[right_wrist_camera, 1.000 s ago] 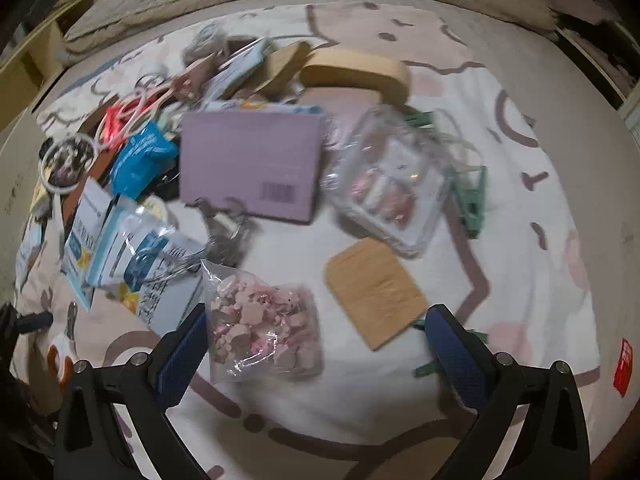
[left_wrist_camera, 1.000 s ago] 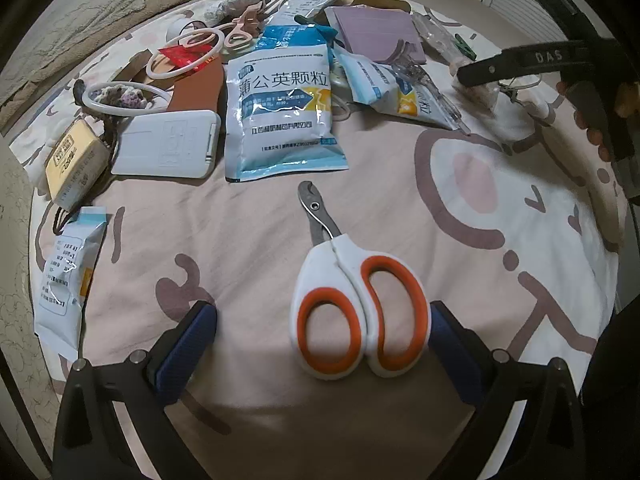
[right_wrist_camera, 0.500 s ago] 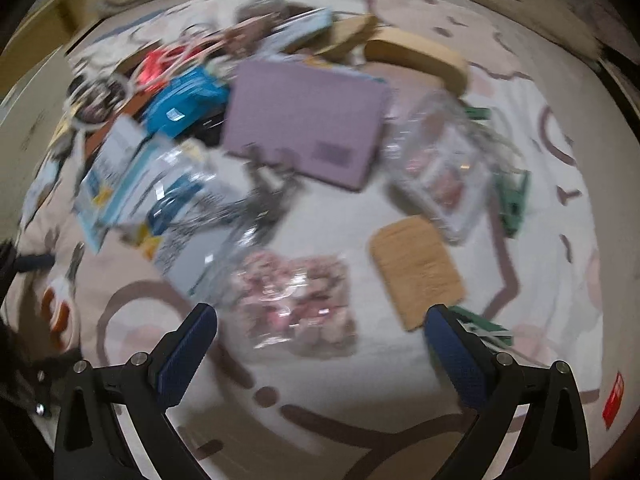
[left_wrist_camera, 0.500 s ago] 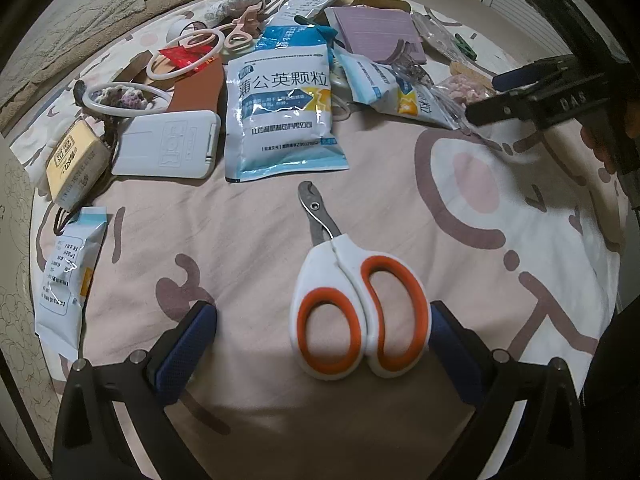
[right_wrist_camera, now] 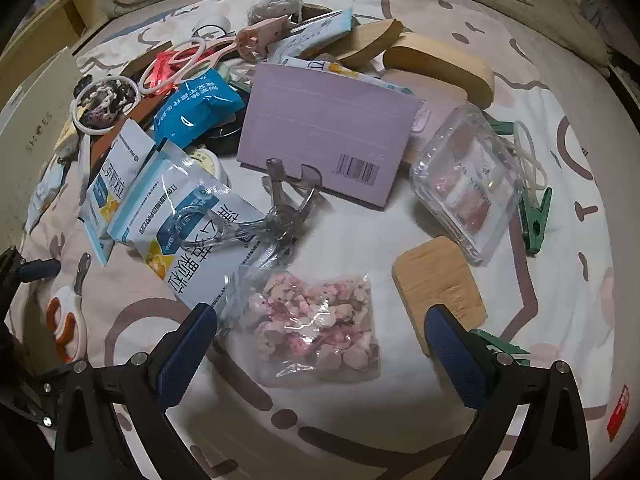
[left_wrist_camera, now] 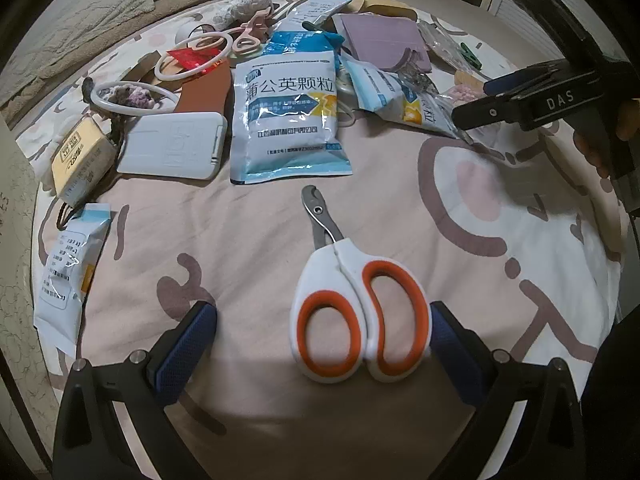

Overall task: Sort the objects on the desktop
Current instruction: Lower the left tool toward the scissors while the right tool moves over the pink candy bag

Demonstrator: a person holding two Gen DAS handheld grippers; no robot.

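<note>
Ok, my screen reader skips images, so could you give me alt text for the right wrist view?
Open right tongs hang over a clear bag of pink chunks on a patterned bedsheet. Beyond it lie a purple notebook, blue-and-white sachets, a bamboo board and a clear pouch.

**Q:** What lies between the left gripper's [left_wrist_camera: 320,344] spread fingers?

**A:** A pair of clippers [left_wrist_camera: 356,300]: white body, orange-lined finger loops, short notched steel blades closed and pointing away from the tool. It lies flat on the printed cloth, its right loop just beside the right finger.

**Q:** And ahead of the right gripper [right_wrist_camera: 320,344]?

**A:** A clear bag of pink and white pieces [right_wrist_camera: 316,320] lies flat between the open fingers, nearer the left one. A bamboo card [right_wrist_camera: 440,280] lies beside the right fingertip.
</note>
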